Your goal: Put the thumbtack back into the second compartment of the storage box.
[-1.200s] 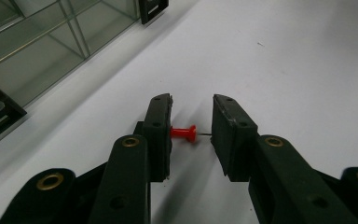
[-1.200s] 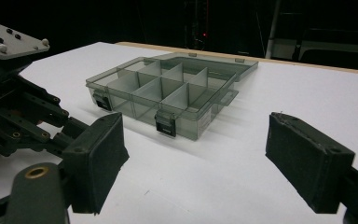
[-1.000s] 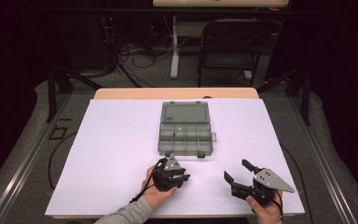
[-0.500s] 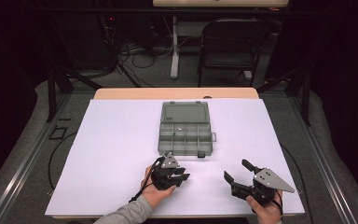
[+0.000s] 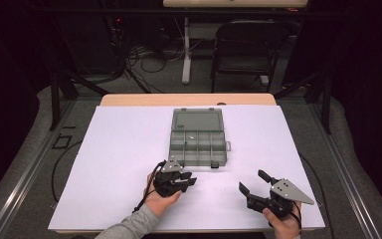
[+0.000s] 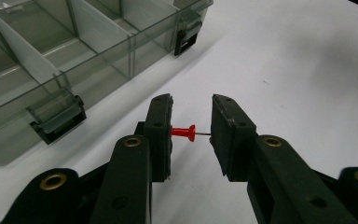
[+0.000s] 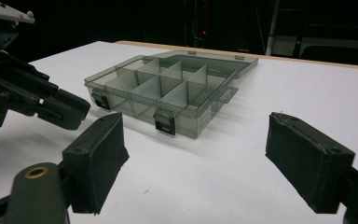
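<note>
A red push pin (image 6: 182, 133) hangs a little above the white table cover, held between the pads of my left gripper (image 6: 192, 101), which is shut on it. Its head rests on one pad and its metal tip on the other. In the high view the left gripper (image 5: 188, 180) is just in front of a clear grey compartment box (image 5: 198, 147) whose lid (image 5: 197, 120) lies open behind it. The box's front latches (image 6: 58, 122) are close to the jaws. My right gripper (image 5: 252, 181) stands open and empty at the front right, facing the box (image 7: 168, 88).
White paper (image 5: 119, 149) covers the table, whose wooden far edge (image 5: 189, 99) is bare. A chair (image 5: 248, 50) and cables stand on the dark floor beyond. The left gripper (image 7: 60, 109) reaches in at the left of the right gripper view.
My left gripper has risen slightly and shifted a little toward the box with the pin in it. The right gripper has stayed put.
</note>
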The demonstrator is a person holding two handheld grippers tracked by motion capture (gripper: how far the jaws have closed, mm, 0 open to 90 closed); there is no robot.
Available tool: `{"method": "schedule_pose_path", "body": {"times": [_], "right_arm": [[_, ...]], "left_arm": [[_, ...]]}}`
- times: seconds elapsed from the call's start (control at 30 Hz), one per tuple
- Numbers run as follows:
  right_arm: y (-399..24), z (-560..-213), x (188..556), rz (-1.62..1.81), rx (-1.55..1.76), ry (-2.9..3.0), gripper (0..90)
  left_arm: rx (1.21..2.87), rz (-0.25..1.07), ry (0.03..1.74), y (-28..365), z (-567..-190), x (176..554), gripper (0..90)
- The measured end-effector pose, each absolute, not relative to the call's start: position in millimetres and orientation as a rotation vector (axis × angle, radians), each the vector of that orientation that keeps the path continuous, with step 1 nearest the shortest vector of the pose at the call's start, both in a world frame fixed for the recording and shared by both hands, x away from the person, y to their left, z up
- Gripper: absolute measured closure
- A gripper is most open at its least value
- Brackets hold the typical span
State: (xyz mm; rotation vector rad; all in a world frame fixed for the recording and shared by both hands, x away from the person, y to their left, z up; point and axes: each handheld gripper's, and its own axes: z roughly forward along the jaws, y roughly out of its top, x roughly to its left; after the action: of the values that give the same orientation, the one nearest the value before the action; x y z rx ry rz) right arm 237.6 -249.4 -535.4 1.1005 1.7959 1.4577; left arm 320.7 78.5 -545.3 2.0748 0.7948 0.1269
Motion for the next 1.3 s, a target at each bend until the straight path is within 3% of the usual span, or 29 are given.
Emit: {"method": "schedule_pose_path", "body": {"times": [0.57, 0.9, 1.3], "right_arm": [[-249.4, -535.5, 235.8, 1.446, 1.102, 1.8, 19.2], [-249.4, -535.6, 236.0, 1.445, 1.102, 1.803, 19.2], [-249.7, -535.6, 235.9, 1.441, 1.105, 1.808, 19.2]], "left_arm": [[1.979, 0.106, 0.826, 90.6, -518.3, 336.2, 69.0], [1.984, 0.148, 0.842, 90.3, -490.2, 369.2, 69.0], [1.995, 0.161, 0.937, 83.5, -486.4, 414.9, 69.0]]}}
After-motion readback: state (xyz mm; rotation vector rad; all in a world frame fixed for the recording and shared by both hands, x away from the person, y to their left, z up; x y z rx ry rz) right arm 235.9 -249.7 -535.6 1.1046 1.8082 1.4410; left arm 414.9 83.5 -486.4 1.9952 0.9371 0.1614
